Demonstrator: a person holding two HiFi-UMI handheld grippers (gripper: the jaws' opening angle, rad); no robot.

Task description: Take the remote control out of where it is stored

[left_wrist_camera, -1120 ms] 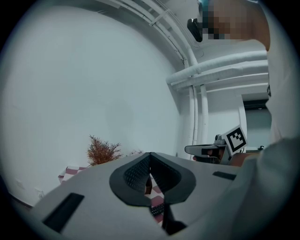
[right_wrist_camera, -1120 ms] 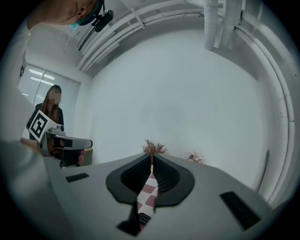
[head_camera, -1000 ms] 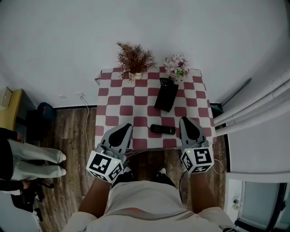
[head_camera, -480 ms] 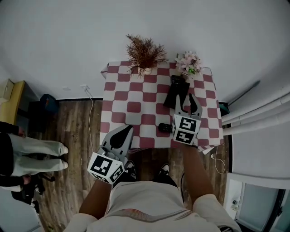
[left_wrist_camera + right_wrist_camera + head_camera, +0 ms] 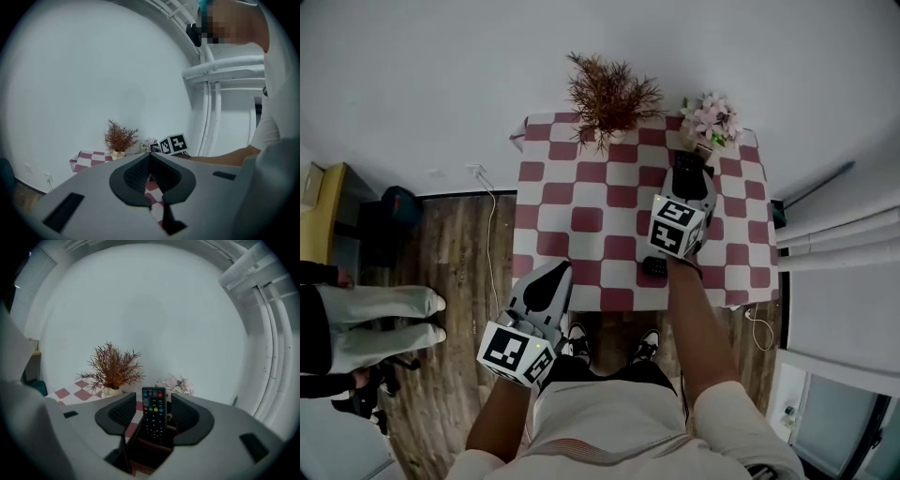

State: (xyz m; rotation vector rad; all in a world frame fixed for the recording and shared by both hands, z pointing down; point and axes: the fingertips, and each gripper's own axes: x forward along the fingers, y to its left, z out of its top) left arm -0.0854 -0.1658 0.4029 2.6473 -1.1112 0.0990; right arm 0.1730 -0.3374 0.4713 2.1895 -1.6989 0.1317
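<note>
As the remote control (image 5: 154, 417) stands in its dark holder (image 5: 146, 455), the right hand-held gripper (image 5: 153, 397) flanks it, jaws just opened.

Checkered table (image 5: 581, 220), dried plant (image 5: 611, 94), pink flowers (image 5: 710, 117)

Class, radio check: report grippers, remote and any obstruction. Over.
Left gripper shut, at the table's near edge. Right gripper open, jaws just opening, remote between them, untouched. Remote upright in its holder. Nothing seen blocking.
</note>
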